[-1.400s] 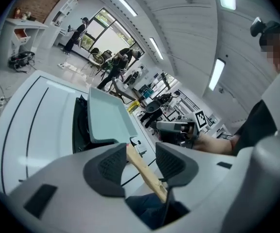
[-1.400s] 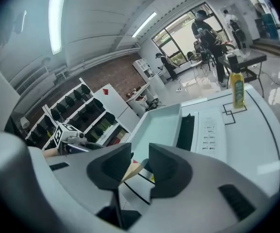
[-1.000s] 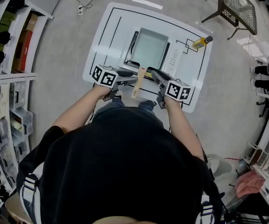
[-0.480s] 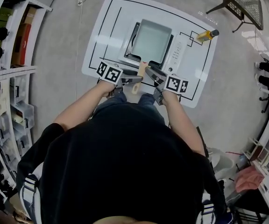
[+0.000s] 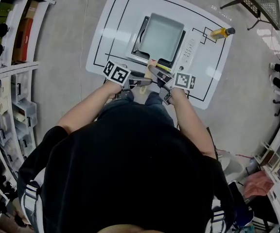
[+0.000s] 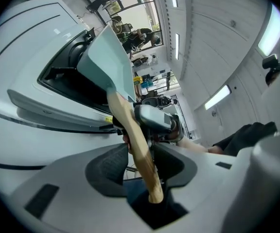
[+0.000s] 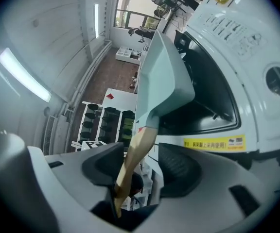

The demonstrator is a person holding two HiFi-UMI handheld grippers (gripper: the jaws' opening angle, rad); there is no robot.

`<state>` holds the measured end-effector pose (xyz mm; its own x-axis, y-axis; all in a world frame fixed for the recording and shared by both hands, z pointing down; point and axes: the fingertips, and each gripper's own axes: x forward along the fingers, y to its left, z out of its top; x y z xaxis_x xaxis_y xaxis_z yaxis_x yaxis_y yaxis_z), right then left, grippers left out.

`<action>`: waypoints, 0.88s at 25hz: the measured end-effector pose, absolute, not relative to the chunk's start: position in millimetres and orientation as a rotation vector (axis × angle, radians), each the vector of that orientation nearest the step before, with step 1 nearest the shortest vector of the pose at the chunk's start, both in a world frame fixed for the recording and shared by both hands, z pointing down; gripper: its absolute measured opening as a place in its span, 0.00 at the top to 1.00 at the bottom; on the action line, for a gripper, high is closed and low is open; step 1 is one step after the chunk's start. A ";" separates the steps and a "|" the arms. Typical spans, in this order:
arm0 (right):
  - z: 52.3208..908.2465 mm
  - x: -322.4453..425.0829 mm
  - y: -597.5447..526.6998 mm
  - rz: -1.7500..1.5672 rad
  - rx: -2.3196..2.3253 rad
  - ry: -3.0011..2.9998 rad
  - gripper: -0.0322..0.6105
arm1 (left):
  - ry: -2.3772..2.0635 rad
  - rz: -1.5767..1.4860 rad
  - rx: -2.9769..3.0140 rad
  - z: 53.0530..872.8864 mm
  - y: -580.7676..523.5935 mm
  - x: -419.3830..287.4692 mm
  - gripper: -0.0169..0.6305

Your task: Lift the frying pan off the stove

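Nearest, at 6 o'clock of the pan (image 5: 160, 32): left gripper (image 6: 141, 160) and right gripper (image 7: 142, 171), both loose around the wooden handle (image 6: 130, 125), not squeezing it yet. Just been closing on the left, opening on the right. One on each side, likely to share the weight. Further out: pan sitting flat on the stove (image 5: 187, 53), not lifted. Farthest, at 3 o'clock on the bench (image 5: 112, 33): yellow bottle (image 5: 221, 32), well apart.

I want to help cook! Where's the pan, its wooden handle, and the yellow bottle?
pan (image 5: 160, 33): head view, middle of its flat bottom.
wooden handle (image 6: 136, 140): left gripper view, halfway along it.
yellow bottle (image 5: 221, 32): head view, its body.
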<state>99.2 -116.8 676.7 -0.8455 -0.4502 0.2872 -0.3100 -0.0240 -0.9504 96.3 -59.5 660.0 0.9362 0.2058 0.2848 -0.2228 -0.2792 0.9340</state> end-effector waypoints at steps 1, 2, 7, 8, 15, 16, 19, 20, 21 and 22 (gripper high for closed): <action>677.0 97.7 -117.3 -2.019 -0.811 2.105 0.61 | -0.008 0.408 1.803 659.5 -59.4 96.8 0.72; 677.4 96.4 -118.0 -2.027 -0.793 2.090 0.61 | -0.004 0.403 1.799 659.0 -59.4 97.4 0.72; 679.2 90.0 -122.7 -2.056 -0.709 2.038 0.61 | 0.022 0.393 1.791 657.8 -58.2 100.0 0.74; 678.5 88.8 -124.6 -2.051 -0.693 2.039 0.61 | 0.026 0.393 1.790 657.8 -58.2 100.1 0.74; 681.3 86.1 -128.2 -2.070 -0.631 2.008 0.64 | 0.050 0.386 1.783 658.1 -57.8 100.9 0.75; 680.4 85.7 -128.9 -2.067 -0.625 2.012 0.64 | 0.051 0.387 1.782 658.6 -57.8 101.0 0.75; 680.6 84.9 -129.4 -2.069 -0.608 2.006 0.65 | 0.060 0.388 1.784 658.7 -58.0 100.7 0.75; 680.4 84.7 -129.3 -2.070 -0.603 2.002 0.65 | 0.064 0.389 1.786 658.3 -58.0 100.6 0.75; 680.0 84.3 -129.0 -2.075 -0.599 1.988 0.65 | 0.066 0.389 1.787 657.9 -57.9 100.6 0.75; 679.4 84.0 -128.5 -2.081 -0.597 1.974 0.66 | 0.068 0.388 1.787 657.6 -57.7 100.6 0.75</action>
<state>84.0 -128.5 679.4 -0.8956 -0.4206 0.1448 -0.1223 -0.0801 -0.9893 100.6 -57.7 657.6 0.9418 0.2503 0.2243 -0.1596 -0.2543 0.9539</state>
